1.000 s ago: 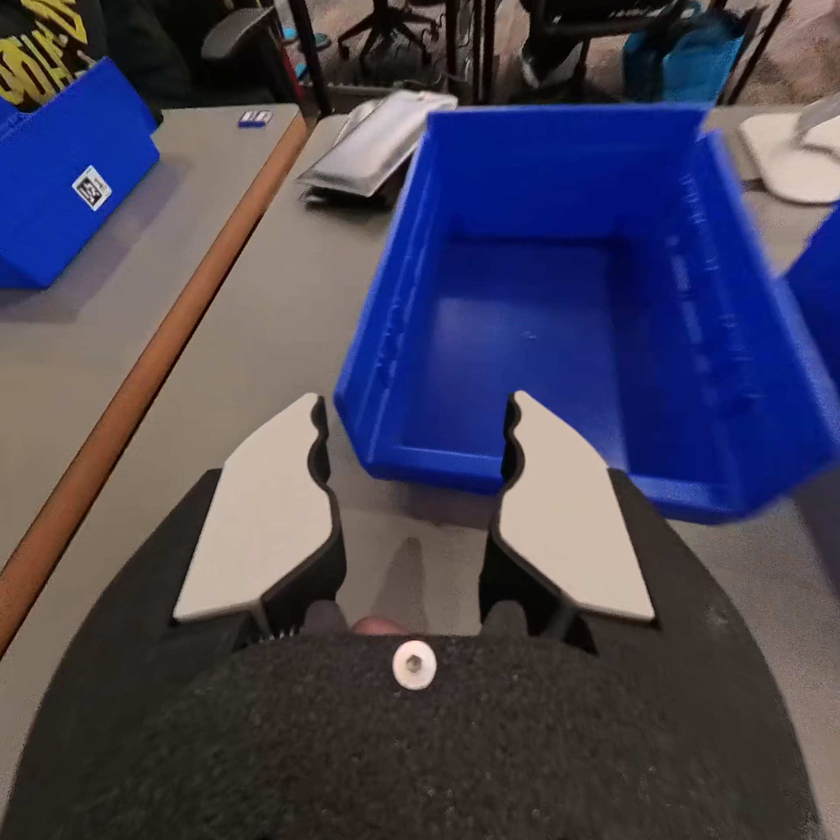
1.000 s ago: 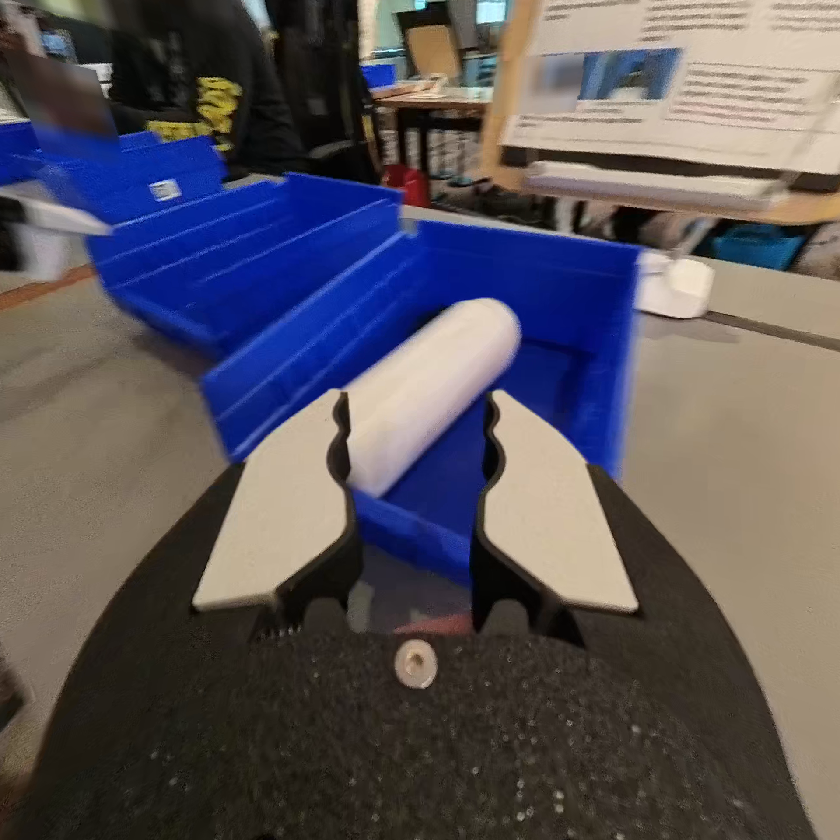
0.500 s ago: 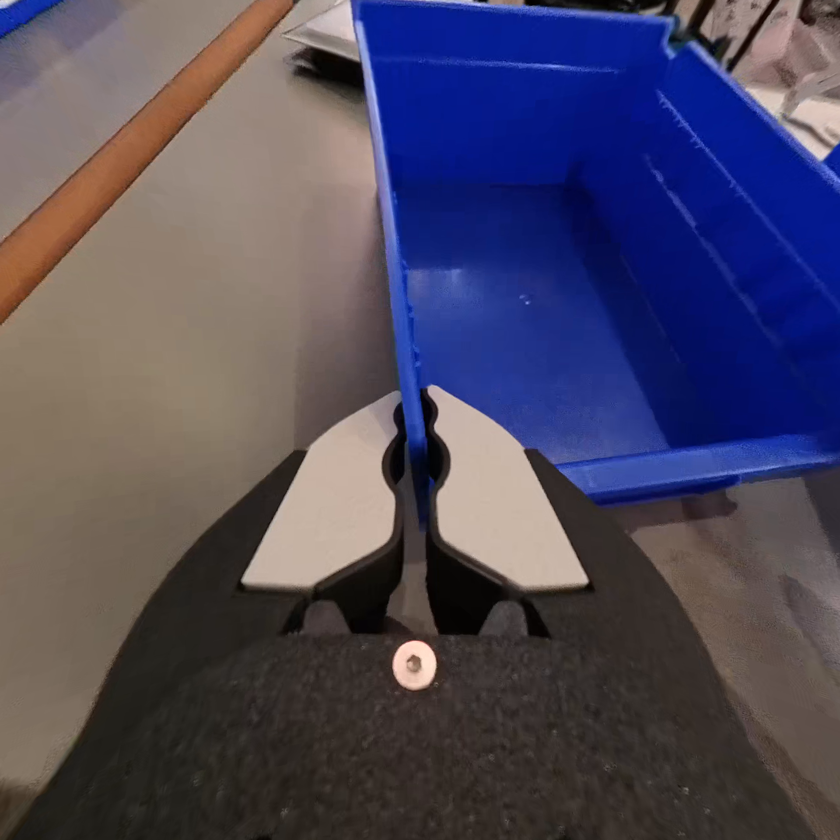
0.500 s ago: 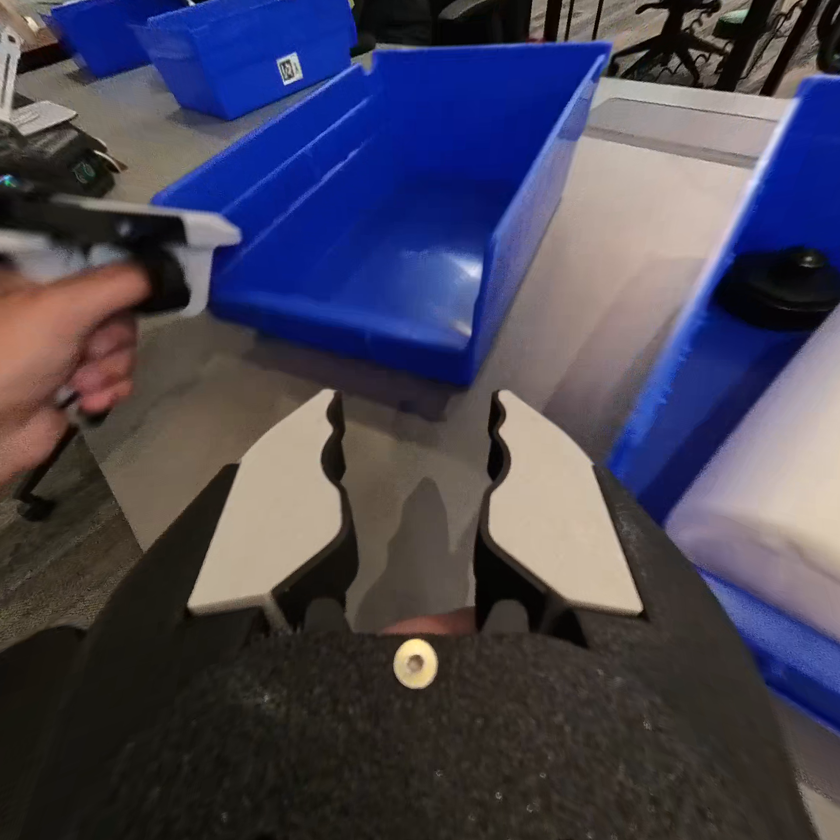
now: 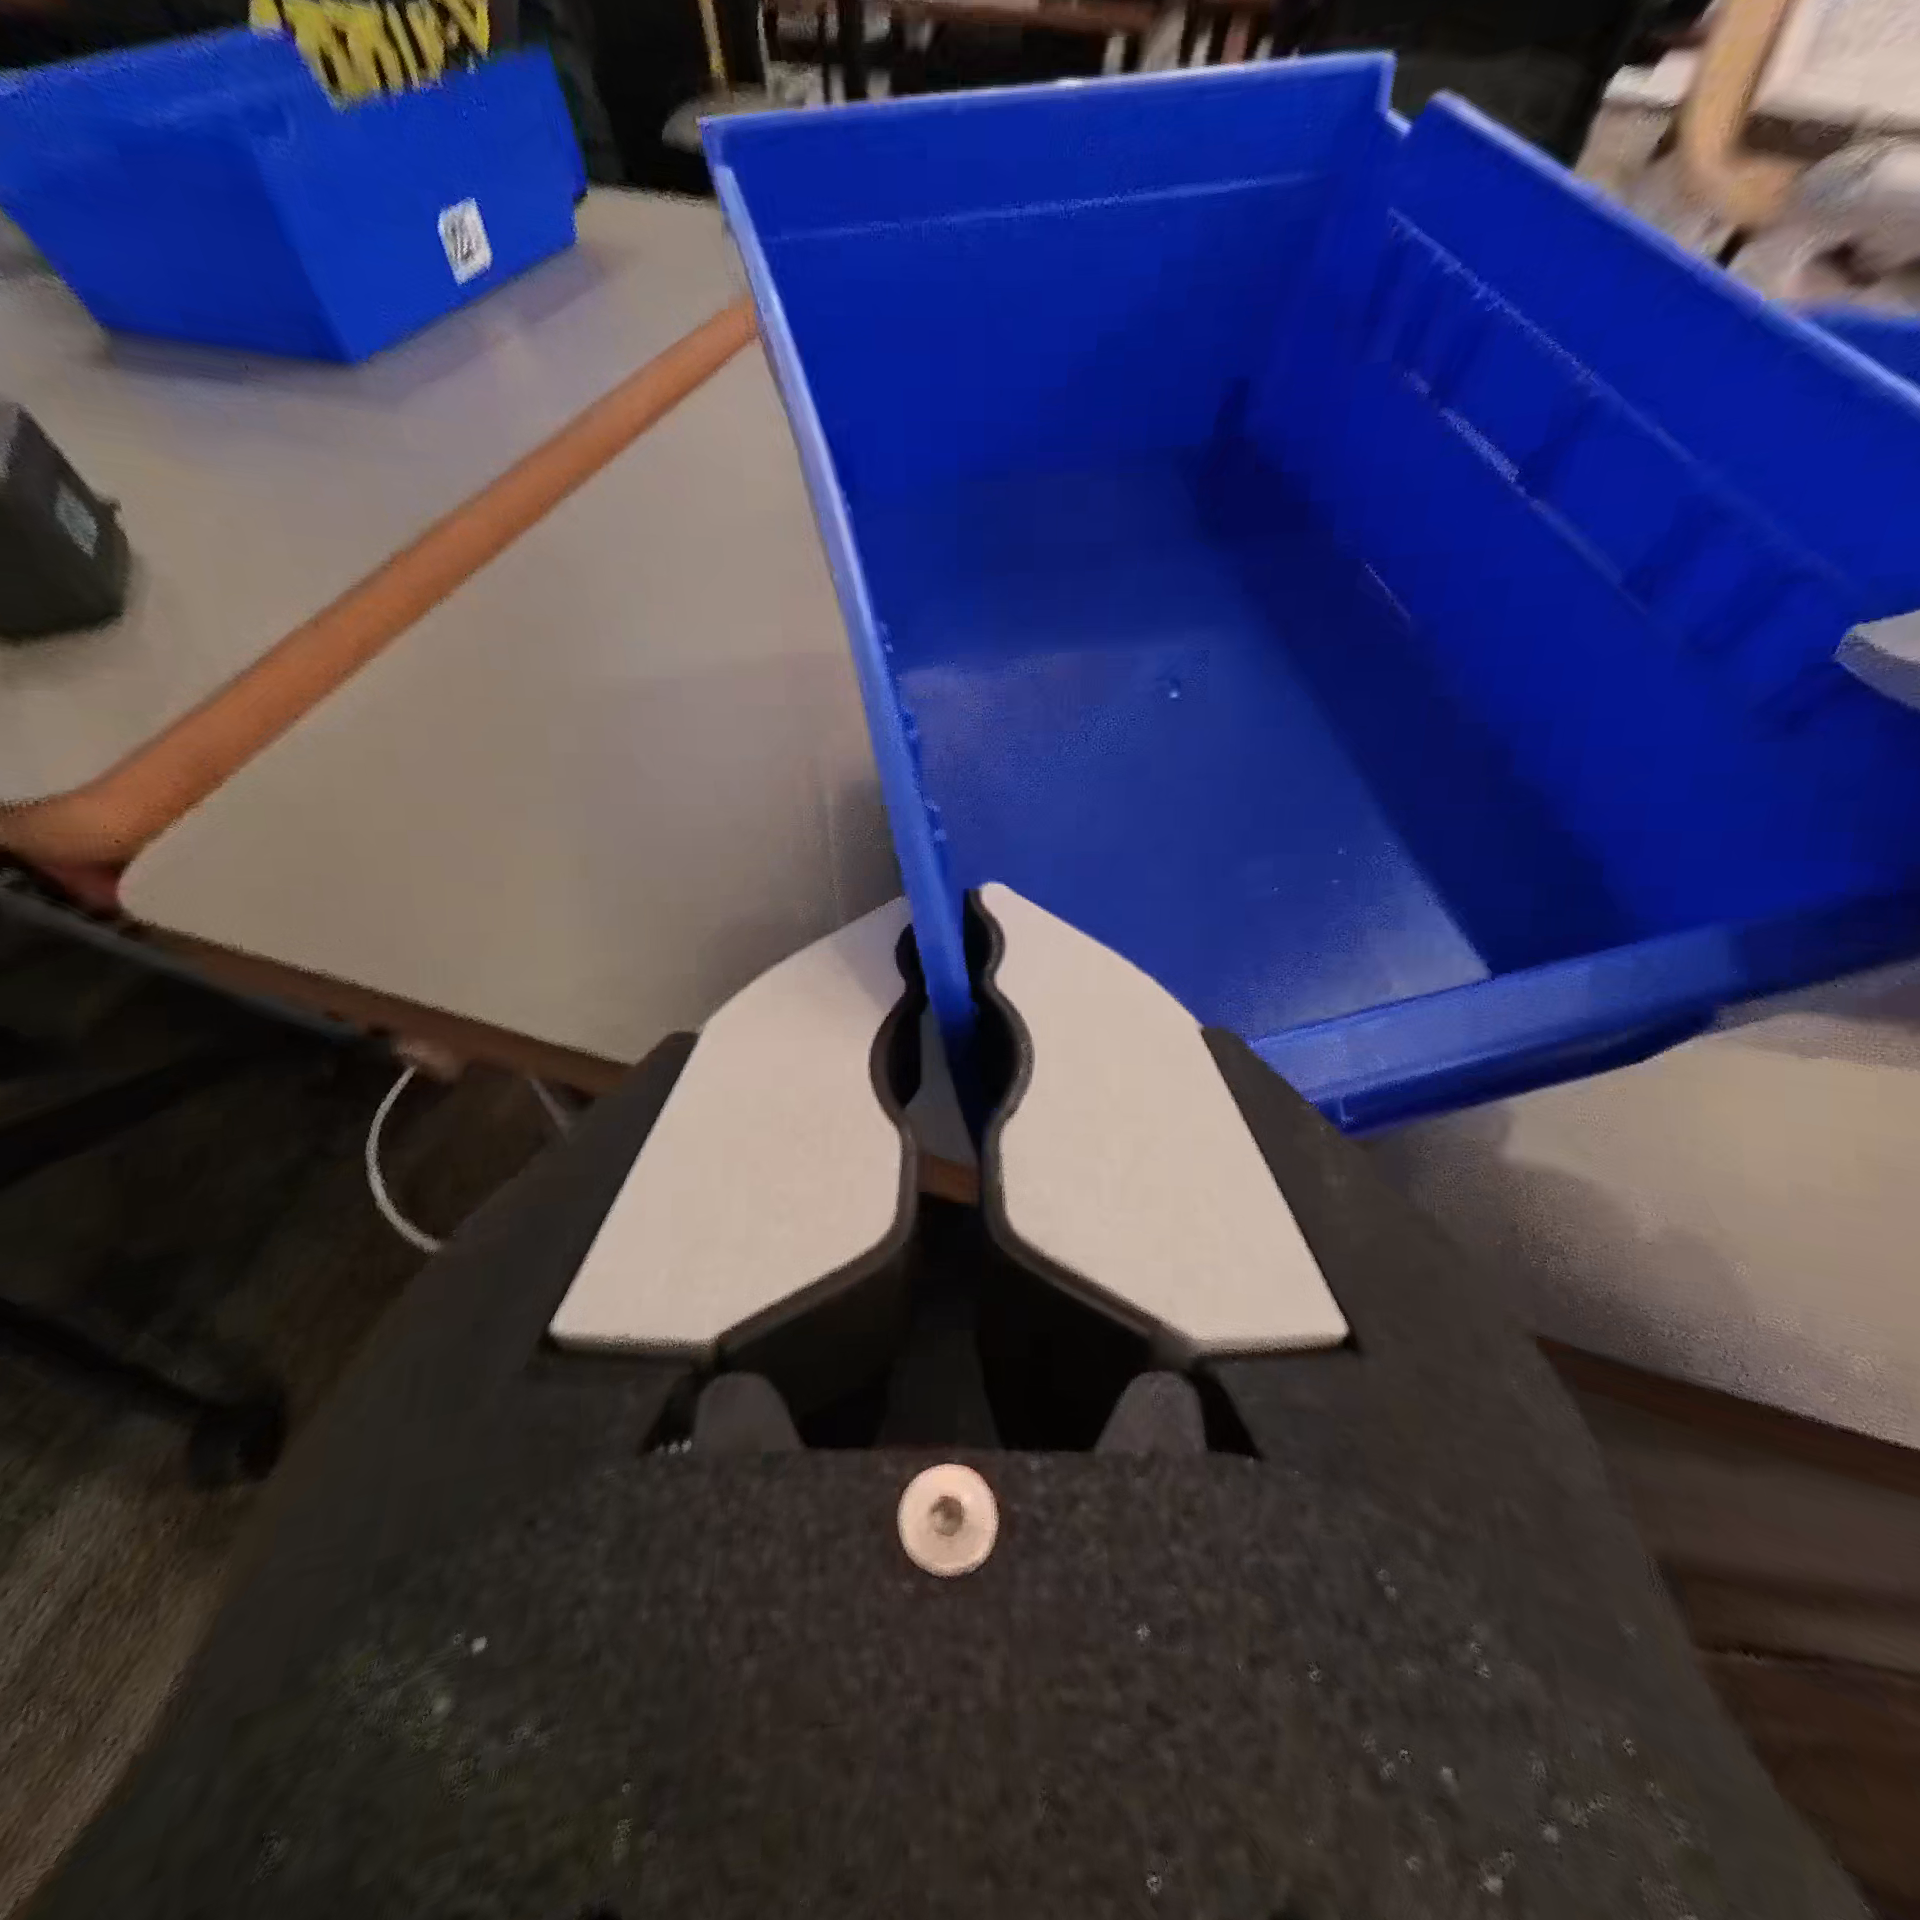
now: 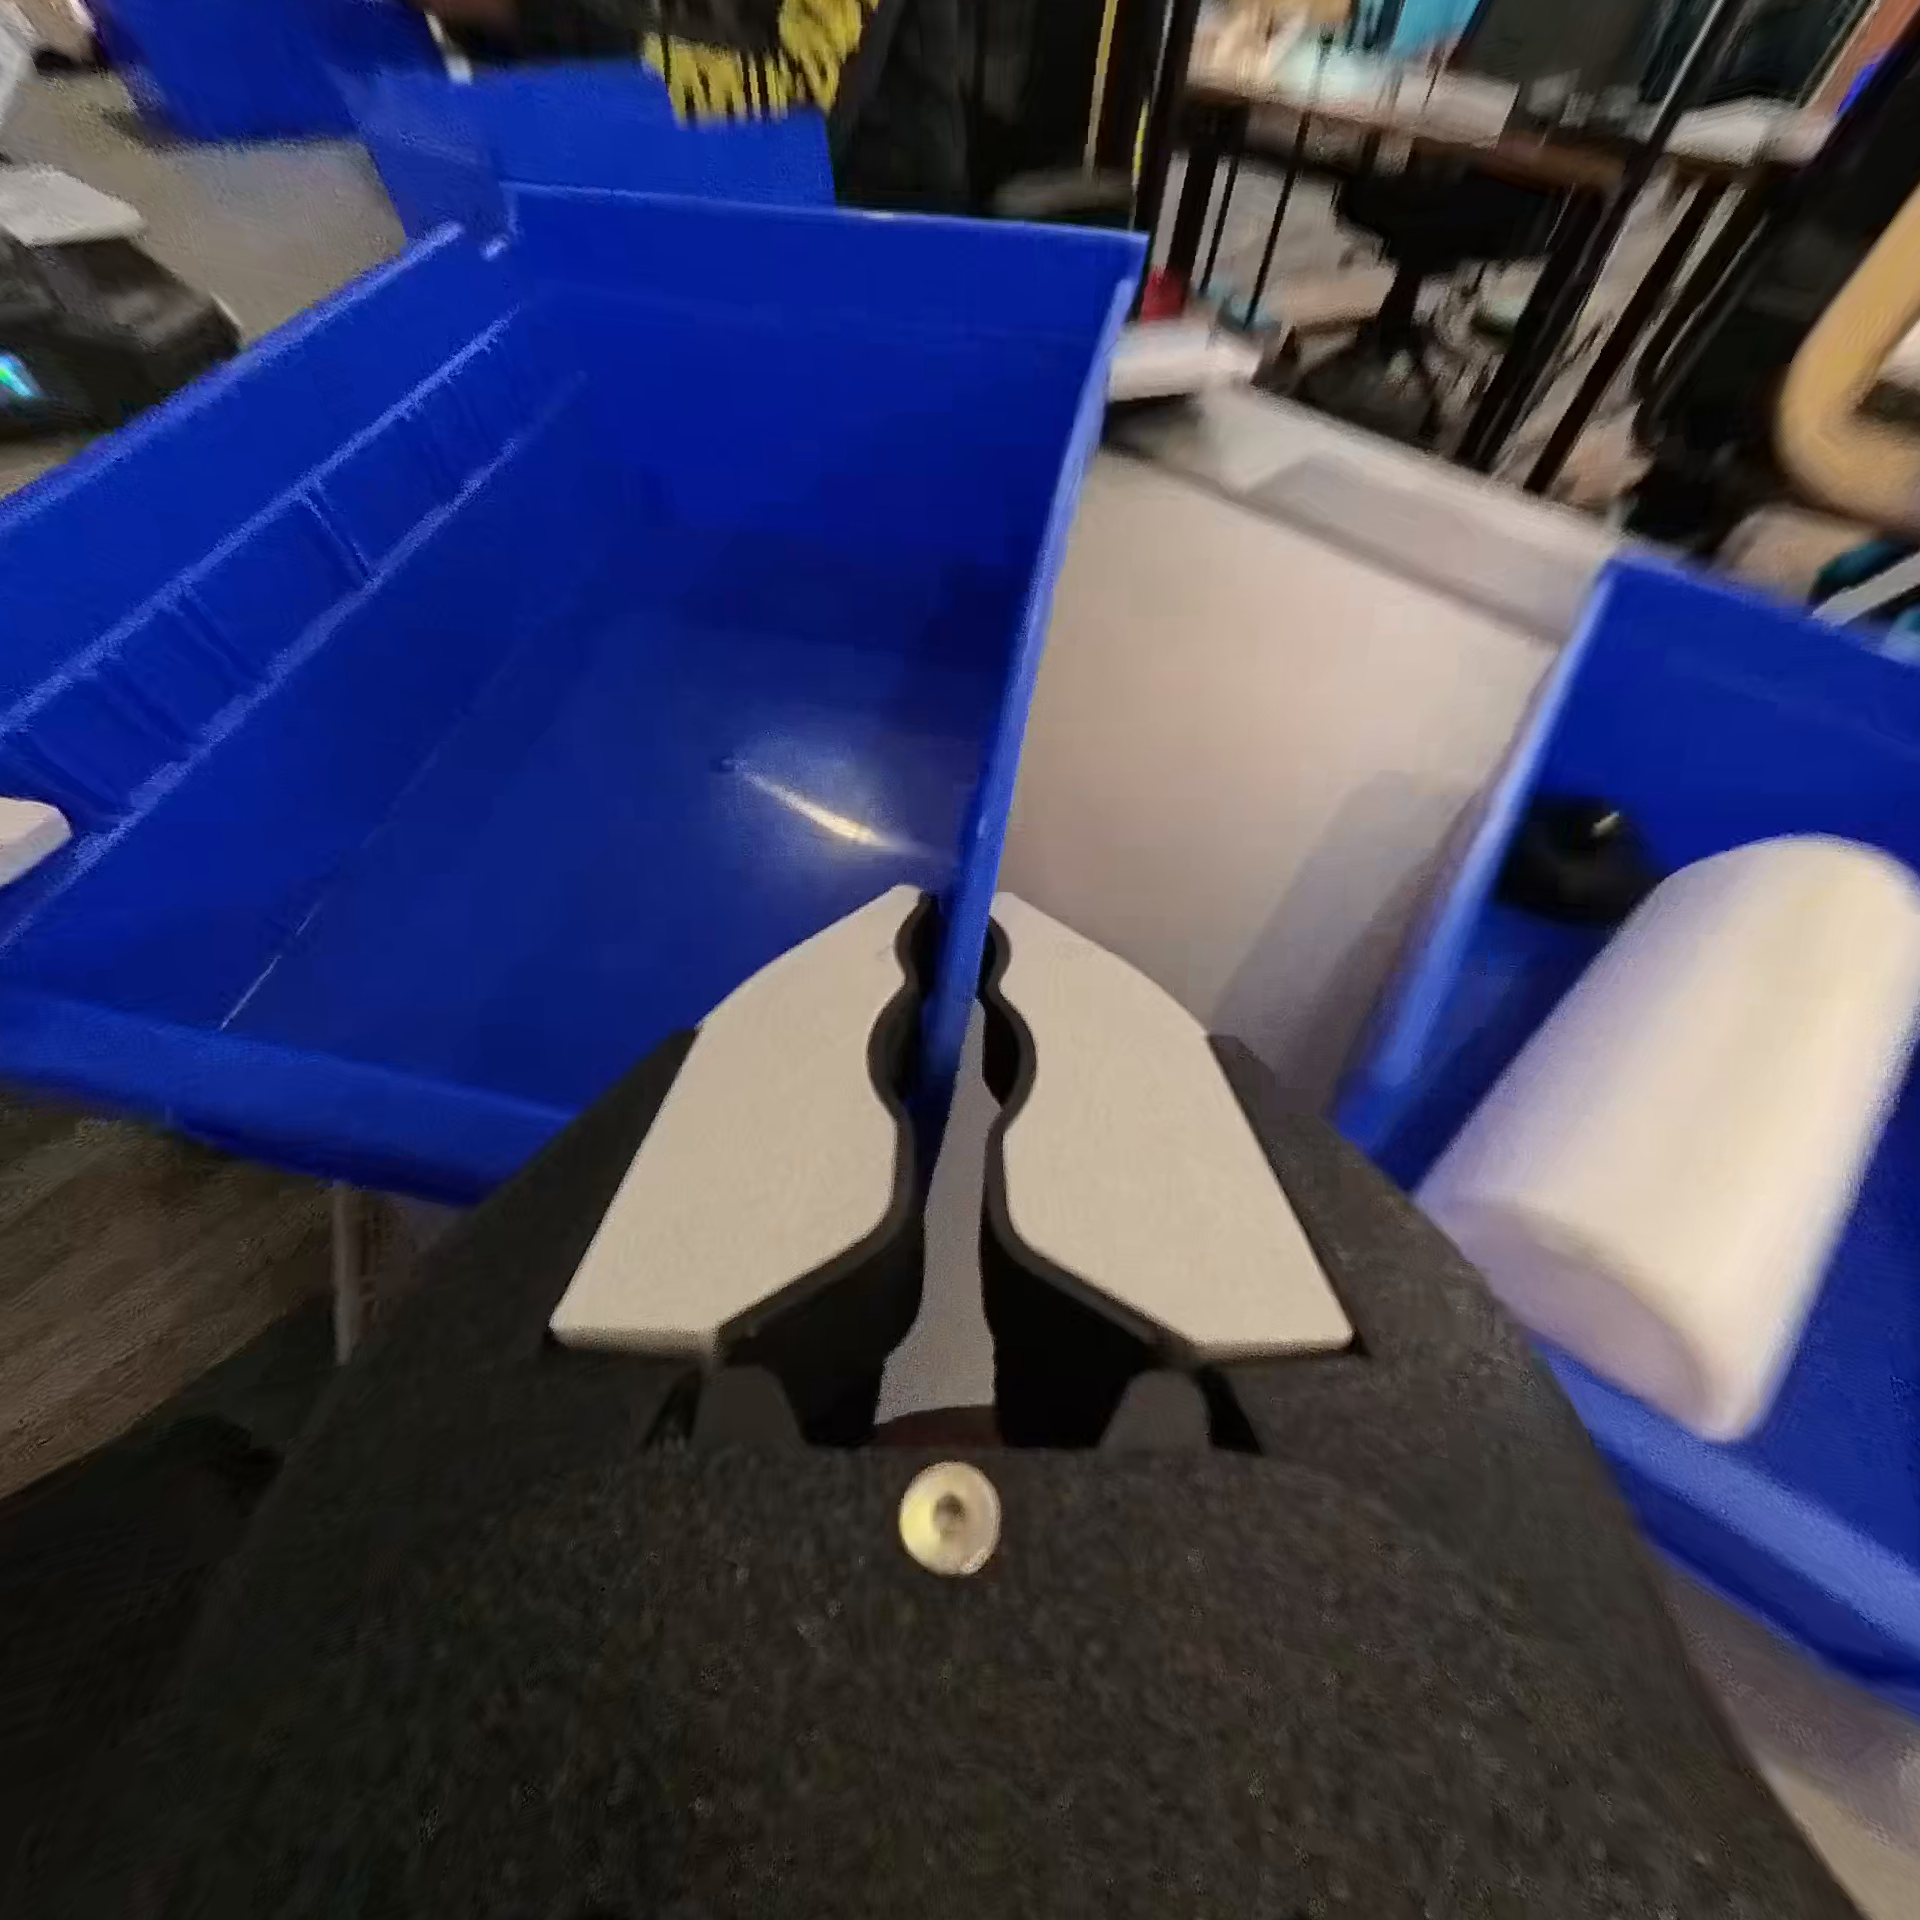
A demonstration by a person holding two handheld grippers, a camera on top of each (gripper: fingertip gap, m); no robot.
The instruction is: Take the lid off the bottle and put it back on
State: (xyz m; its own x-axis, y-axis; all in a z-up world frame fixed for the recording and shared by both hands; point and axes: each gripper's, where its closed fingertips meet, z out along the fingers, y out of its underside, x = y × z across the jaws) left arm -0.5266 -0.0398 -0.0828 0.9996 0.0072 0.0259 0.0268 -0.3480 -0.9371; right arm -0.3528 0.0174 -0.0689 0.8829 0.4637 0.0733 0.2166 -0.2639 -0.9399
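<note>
Both grippers pinch opposite side walls of one empty bin; the bottle waits in another.

The left gripper (image 5: 940,966) has its jaws narrowed onto the left wall of the smooth, glossy blue plastic bin (image 5: 1164,748); the right gripper (image 6: 951,966) is clamped likewise on the right wall. At three o'clock in the right wrist view, the matte white cylindrical bottle (image 6: 1683,1122) lies on its side in a second blue bin (image 6: 1714,727), its black lid (image 6: 1574,857) pointing away. Thin, slick walls could slip from the pads or flex, tipping the bin off the grey table (image 5: 499,686).
</note>
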